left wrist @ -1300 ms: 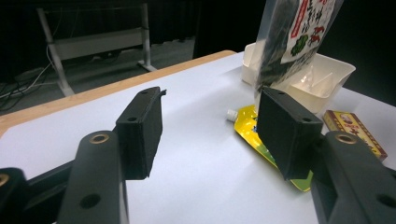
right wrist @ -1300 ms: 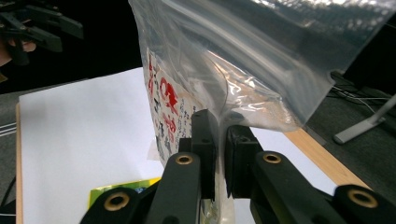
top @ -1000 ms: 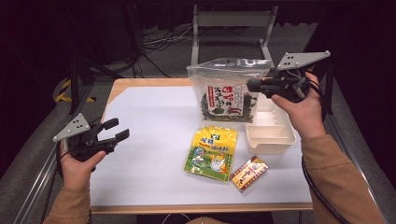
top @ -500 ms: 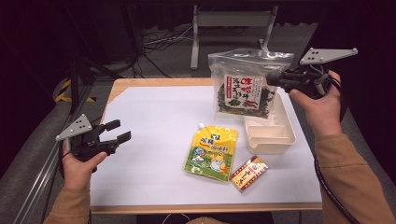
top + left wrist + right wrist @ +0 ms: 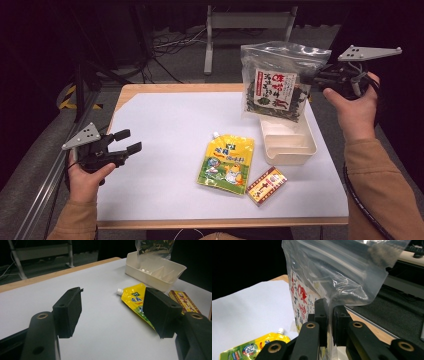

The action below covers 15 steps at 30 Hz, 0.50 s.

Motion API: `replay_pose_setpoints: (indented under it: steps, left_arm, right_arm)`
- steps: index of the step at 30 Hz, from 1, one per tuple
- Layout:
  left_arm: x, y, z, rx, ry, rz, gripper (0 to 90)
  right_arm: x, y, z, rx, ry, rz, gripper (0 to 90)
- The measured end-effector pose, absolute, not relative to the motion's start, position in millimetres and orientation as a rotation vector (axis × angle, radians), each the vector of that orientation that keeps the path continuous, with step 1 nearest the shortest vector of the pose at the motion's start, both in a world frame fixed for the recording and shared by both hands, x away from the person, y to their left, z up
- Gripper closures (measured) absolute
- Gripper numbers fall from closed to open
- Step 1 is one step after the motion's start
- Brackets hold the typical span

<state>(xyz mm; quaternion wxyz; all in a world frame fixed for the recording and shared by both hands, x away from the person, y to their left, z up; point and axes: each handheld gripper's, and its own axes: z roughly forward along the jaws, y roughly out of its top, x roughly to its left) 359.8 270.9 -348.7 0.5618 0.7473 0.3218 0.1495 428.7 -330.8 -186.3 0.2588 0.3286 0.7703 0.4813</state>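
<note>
Firmly right fingers (image 5: 329, 322) pinching seaweed bag (image 5: 276, 80), left fingers (image 5: 112, 312) apart, empty

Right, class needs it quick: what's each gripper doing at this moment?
Left gripper: open, nothing between its jaws, which have just been opening.
Right gripper: shut on the clear seaweed bag, held up above the white tray.

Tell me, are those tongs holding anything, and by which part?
The right tongs pinch the clear seaweed bag by its side edge, lifted above the white tray. The left tongs stand open with nothing between them.
</note>
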Motion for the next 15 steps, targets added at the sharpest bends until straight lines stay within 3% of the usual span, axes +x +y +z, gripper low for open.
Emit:
replay_pose_setpoints:
  steps: [15]
  left_arm:
    - [362.3, 271.3, -353.2, 1.764, 0.772, 0.338, 32.3]
  right_arm:
    - [449.9, -351.0, -199.3, 1.013, 1.999, 1.267, 84.0]
